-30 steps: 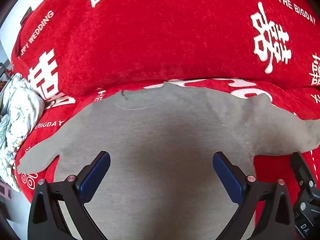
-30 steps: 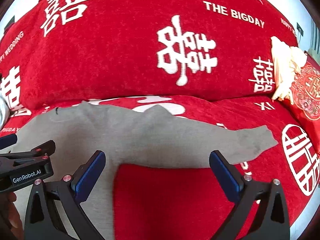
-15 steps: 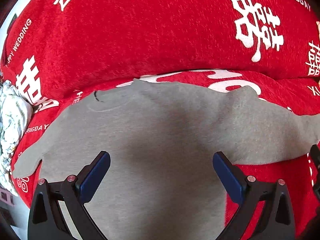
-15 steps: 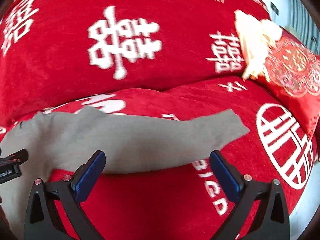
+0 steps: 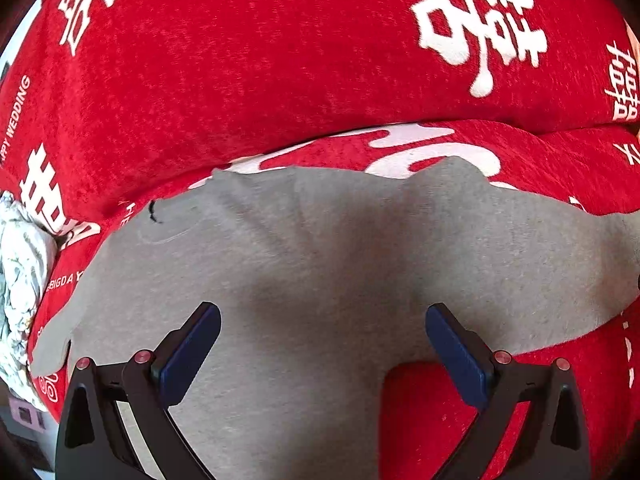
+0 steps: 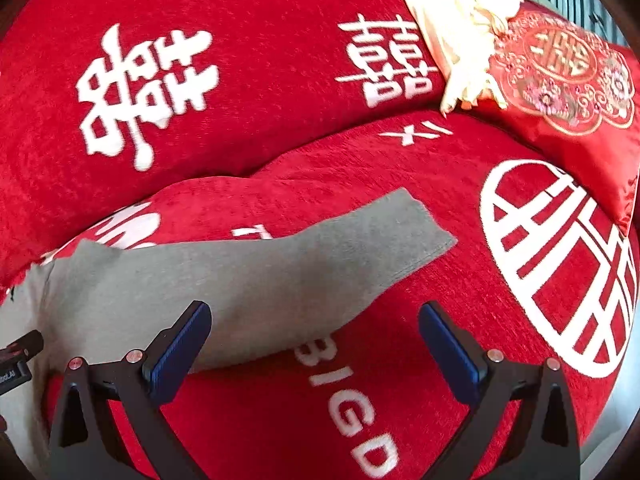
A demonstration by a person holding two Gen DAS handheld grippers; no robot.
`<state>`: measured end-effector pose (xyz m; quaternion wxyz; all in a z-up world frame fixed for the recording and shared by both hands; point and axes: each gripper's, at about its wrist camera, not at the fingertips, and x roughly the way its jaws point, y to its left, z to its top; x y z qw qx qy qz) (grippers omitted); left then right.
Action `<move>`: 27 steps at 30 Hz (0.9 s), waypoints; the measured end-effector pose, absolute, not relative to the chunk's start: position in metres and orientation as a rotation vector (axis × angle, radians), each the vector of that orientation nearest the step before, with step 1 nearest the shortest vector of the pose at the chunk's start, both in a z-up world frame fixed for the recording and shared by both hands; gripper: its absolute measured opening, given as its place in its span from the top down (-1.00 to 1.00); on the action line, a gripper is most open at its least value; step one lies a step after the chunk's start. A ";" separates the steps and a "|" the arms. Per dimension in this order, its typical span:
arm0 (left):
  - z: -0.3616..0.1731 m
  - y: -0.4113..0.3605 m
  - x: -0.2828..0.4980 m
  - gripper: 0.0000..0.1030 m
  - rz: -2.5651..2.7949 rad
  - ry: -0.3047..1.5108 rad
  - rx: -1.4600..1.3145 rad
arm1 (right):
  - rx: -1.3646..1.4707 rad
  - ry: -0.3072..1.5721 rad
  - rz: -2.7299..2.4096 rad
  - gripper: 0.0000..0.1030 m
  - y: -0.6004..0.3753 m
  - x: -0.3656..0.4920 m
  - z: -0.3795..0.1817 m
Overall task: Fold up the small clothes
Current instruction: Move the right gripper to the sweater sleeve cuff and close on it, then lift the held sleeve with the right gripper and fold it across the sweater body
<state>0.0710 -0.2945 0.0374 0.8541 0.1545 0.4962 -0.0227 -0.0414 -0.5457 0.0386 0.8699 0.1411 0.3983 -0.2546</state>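
A small grey long-sleeved top [image 5: 304,272] lies spread flat on a red sofa seat, neckline toward the backrest. My left gripper [image 5: 322,344] hovers open over its body, nothing between the blue pads. The short left sleeve [image 5: 52,344] reaches the seat's left edge. In the right wrist view the right sleeve [image 6: 280,276] stretches out to the right, its cuff [image 6: 416,220] lying flat. My right gripper [image 6: 314,344] stands open above the sleeve's lower edge, holding nothing. The tip of the left gripper shows at that view's left edge.
The red cover [image 6: 400,400] with white lettering drapes seat and backrest [image 5: 280,80]. A red embroidered cushion [image 6: 568,92] and a cream cloth [image 6: 456,40] sit at the back right. A crumpled white patterned fabric [image 5: 20,280] lies at the left end.
Both grippers have swung to the right. The left one now looks at the top's right half; the right one has moved from the body out over the right sleeve. Both stayed open.
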 end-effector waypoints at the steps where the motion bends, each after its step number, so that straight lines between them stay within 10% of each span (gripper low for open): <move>1: 0.036 -0.297 0.071 -1.00 -0.051 1.043 0.330 | 0.296 0.833 -0.550 -1.00 -0.552 -0.041 0.037; 11: 0.020 -0.310 0.076 -1.00 -0.044 1.059 0.365 | 0.416 0.819 -0.613 -0.97 -0.616 -0.011 0.016; 13: 0.019 -0.309 0.078 -1.00 -0.045 1.060 0.364 | 0.371 0.828 -0.637 -0.74 -0.618 0.000 0.014; 17: 0.021 -0.305 0.084 -1.00 -0.031 1.047 0.357 | 0.315 0.840 -0.678 0.60 -0.623 0.006 0.014; 27: 0.007 -0.296 0.105 -1.00 0.033 1.084 0.325 | 0.592 0.651 -0.658 0.80 -0.649 -0.069 0.028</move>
